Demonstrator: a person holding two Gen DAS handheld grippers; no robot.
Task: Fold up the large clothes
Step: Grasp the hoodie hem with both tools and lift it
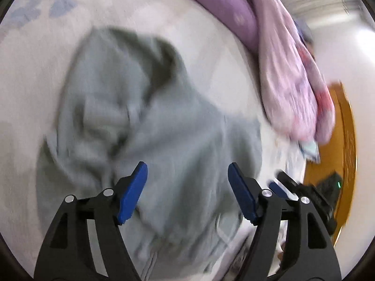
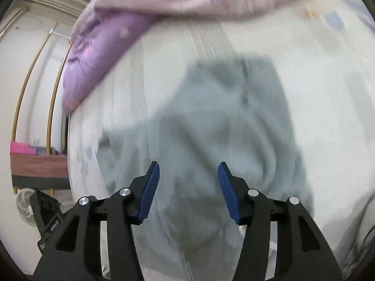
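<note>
A large grey-green hooded garment (image 1: 150,126) lies rumpled on a pale bedsheet (image 1: 35,70). It also shows in the right wrist view (image 2: 222,121), with a zip line running down its front. My left gripper (image 1: 187,171) is open and empty, hovering above the garment's near part. My right gripper (image 2: 188,171) is open and empty, also above the garment. The other gripper (image 1: 281,185) shows at the right of the left wrist view, by the bed edge. Both views are motion-blurred.
A purple quilt (image 1: 229,7) and a pink patterned blanket (image 1: 293,89) are heaped along the bed's far side; they also show in the right wrist view (image 2: 98,53). An orange-brown floor (image 1: 346,140) lies past the bed edge. A fan (image 2: 25,206) stands on the floor.
</note>
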